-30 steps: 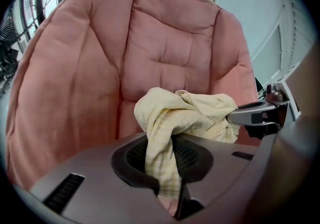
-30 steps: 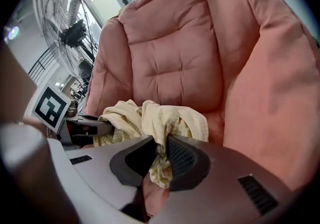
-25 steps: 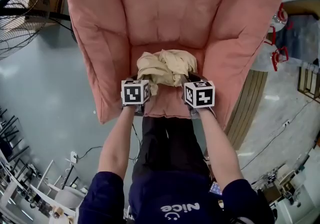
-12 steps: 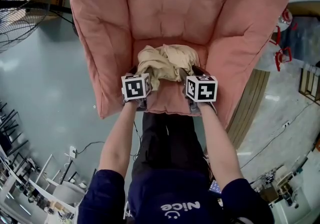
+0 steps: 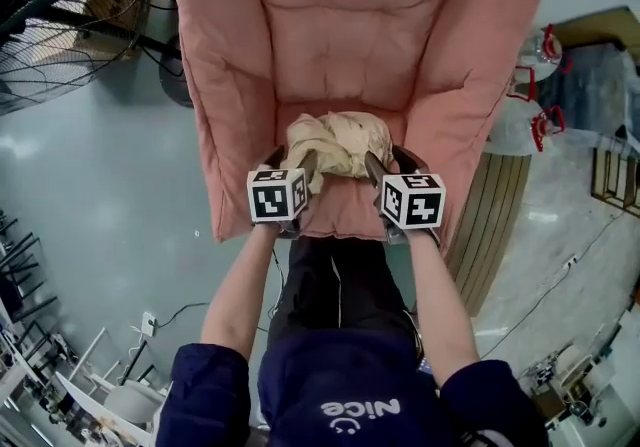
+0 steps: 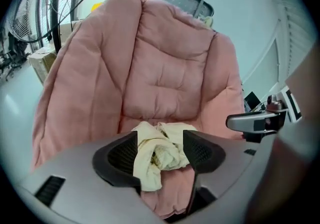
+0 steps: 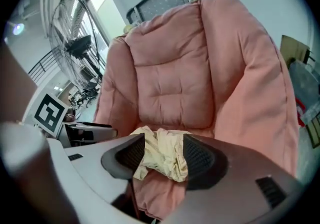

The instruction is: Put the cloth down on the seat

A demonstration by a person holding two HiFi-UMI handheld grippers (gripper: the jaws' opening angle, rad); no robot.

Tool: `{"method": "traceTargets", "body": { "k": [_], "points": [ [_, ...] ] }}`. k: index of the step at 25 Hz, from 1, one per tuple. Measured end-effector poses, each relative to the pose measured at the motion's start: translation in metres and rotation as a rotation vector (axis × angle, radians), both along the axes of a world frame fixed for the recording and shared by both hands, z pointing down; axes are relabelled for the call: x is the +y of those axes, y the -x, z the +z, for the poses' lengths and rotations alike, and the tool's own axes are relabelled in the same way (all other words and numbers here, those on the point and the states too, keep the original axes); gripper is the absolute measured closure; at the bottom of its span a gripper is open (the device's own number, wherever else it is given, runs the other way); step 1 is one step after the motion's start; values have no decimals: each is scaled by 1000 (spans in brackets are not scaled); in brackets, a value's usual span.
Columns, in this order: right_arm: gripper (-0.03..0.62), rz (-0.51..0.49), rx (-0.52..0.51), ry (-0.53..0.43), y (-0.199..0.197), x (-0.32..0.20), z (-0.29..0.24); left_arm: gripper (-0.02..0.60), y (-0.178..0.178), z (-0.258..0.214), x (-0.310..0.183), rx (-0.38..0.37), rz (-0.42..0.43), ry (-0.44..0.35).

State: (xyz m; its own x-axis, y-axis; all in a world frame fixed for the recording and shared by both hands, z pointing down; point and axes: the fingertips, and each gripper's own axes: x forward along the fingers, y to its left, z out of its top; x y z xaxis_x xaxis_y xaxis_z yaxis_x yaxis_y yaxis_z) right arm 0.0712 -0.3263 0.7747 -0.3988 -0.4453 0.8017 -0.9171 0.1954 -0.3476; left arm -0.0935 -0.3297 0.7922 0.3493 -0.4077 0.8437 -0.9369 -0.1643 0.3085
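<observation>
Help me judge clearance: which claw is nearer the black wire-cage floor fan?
Left. The left claw is on the fan side of the crumpled cream cloth; the right claw is past it, farther off. Both claws' jaws have just been opening, with cloth between them, unclamped.

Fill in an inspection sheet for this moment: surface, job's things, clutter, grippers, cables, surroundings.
Surface: pink padded armchair's seat cushion, soft and quilted.
Job's things: crumpled cream cloth lies bunched on the seat, towards its back.
Clutter: nothing seen on the seat besides the cloth.
Grippers: left gripper and right gripper are open, their jaws having just been opening. The cloth shows in each gap, but the pads are not pressing on it.
Cables: thin dark cable on the grey floor.
Surroundings: large black floor fan left of the armchair; wooden slatted panel to its right.
</observation>
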Motion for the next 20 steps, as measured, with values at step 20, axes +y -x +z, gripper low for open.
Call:
{"method": "traceTargets", "body": {
  "k": [20],
  "points": [
    [378,-35,17,-391,-6,46,-251,273,-28,-255,43,117,121,-396]
  ]
}}
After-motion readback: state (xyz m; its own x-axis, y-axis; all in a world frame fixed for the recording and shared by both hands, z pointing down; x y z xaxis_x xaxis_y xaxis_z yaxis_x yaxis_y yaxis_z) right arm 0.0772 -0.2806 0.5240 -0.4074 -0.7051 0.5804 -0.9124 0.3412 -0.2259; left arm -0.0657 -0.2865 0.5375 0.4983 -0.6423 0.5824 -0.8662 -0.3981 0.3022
